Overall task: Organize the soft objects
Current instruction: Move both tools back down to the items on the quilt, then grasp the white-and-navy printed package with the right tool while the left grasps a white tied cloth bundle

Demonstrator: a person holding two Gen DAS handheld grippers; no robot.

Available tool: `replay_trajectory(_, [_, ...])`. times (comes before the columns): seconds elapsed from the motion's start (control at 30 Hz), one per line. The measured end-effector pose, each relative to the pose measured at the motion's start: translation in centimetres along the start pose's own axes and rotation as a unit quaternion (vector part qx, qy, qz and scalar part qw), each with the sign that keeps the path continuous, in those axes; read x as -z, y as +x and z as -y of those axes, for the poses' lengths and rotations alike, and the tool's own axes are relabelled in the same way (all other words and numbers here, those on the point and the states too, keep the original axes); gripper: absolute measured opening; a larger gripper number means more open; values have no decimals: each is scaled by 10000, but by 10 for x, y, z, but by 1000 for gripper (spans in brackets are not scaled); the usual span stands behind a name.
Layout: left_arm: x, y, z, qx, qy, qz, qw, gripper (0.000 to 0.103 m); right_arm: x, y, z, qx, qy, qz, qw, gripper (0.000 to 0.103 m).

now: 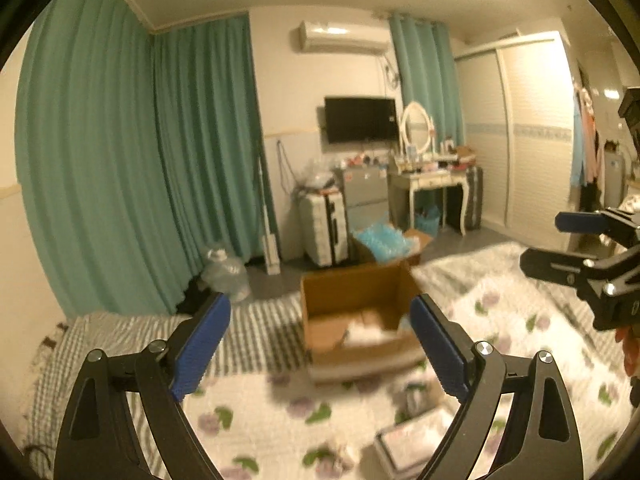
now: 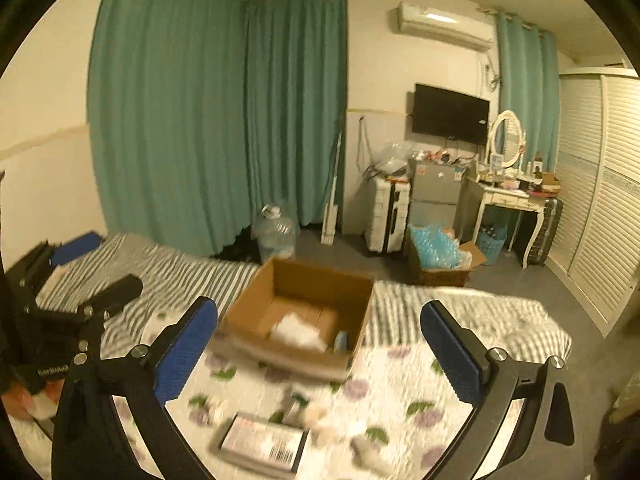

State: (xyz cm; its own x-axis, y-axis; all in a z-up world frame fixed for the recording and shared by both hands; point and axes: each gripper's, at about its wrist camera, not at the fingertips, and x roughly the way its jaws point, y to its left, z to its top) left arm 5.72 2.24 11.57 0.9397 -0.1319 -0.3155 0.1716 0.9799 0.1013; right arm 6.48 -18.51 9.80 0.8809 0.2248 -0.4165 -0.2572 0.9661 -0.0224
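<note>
Just short of the open cardboard box (image 2: 298, 312) on the bed, I hold both grippers, left (image 1: 320, 346) and right (image 2: 320, 350), spread and empty, and should descend squarely onto the blurred, seemingly soft packs (image 2: 262, 442) nearest me.

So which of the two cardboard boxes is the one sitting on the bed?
The nearer, mostly empty cardboard box sits on the bed, holding only a white item and a bluish one. The other box stands on the floor beyond, heaped with light blue packing material.

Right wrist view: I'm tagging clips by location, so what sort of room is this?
Most likely a lived-in bedroom: a bed with a floral cover, a vanity table with an oval mirror, and a louvred wardrobe.
</note>
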Motion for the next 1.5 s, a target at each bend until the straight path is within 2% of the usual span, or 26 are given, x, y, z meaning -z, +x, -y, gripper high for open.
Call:
replay_trajectory(0.1, [27, 0, -2, -106, -7, -251, 9996, 93, 42, 3, -19, -168, -33, -250, 9995, 102])
replay_trajectory(0.23, [76, 11, -9, -177, -206, -636, 9976, 93, 99, 35, -38, -322, 53, -663, 9973, 102])
replay_trajectory(0.33, [115, 24, -16, -196, -481, -1104, 9925, 93, 144, 67, -57, -297, -250, -1005, 9942, 102])
replay_trajectory(0.4, [139, 31, -19, -279, -603, -1265, 9897, 93, 168, 87, -68, -349, -456, -1297, 9899, 102])
replay_trajectory(0.5, [169, 40, -16, -351, -618, -1563, 9851, 93, 194, 111, -77, -461, -626, -1661, 9830, 102])
replay_trajectory(0.67, [197, 51, -13, -361, -665, -1846, 9799, 93, 221, 141, -87, -651, -782, -2142, 9715, 102])
replay_trajectory(0.9, [202, 60, -16, -331, -678, -2006, 9768, 93, 239, 170, -87, -405, -961, -2401, 9651, 103])
replay_trajectory(1.03, [203, 62, -18, -320, -724, -2093, 9746, 93, 240, 171, -91, -212, -1109, -2320, 9661, 100])
replay_trajectory(1.07, [203, 62, -18, -320, -725, -2100, 9745, 93, 239, 170, -90, -202, -1090, -2281, 9673, 98])
replay_trajectory(1.13, [204, 62, -17, -309, -729, -2106, 9744, 93, 238, 165, -88, -143, -1034, -2164, 9707, 85])
replay_trajectory(1.17, [204, 62, -16, -281, -745, -2098, 9745, 93, 236, 162, -86, -94, -1013, -2095, 9725, 73])
replay_trajectory(1.3, [201, 56, -12, -107, -839, -2006, 9760, 93, 227, 145, -72, -169, -670, -1822, 9808, 55])
replay_trajectory(1.4, [197, 52, -8, -121, -748, -1927, 9783, 93, 217, 129, -65, -340, -447, -1672, 9843, 49])
replay_trajectory(1.5, [195, 50, -4, -73, -761, -1902, 9788, 93, 199, 112, -59, -482, -267, -1411, 9885, 48])
